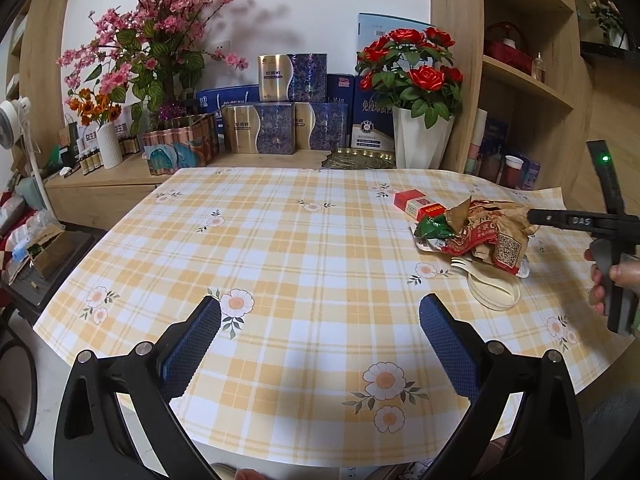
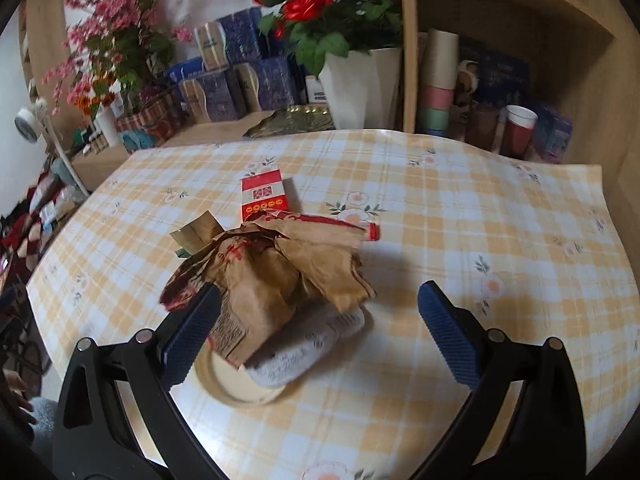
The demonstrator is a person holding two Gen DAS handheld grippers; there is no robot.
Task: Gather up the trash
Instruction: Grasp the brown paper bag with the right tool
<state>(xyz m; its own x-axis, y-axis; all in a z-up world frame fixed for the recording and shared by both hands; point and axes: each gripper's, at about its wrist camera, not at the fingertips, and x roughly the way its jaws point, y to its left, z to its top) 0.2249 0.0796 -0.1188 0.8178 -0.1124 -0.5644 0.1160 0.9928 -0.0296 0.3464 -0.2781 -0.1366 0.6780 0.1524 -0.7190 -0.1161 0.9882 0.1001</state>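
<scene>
While both claws stand spread, crumpled trash pile (image 2: 276, 280) between right claw (image 2: 320, 328) fingers, left claw (image 1: 320, 344) well apart

We are seeing a crumpled brown paper bag (image 2: 280, 280) lying heaped over a cream round lid (image 2: 236, 384) and a white wrapper (image 2: 304, 352), with a red carton (image 2: 263, 196) lying flat just behind.

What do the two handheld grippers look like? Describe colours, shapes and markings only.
Both the left gripper and the right gripper have black angular frames with silver round bolts and blue textured pads. Seen from the left wrist camera, the right gripper is a black T-shaped handle with a green light and pale lettering.
</scene>
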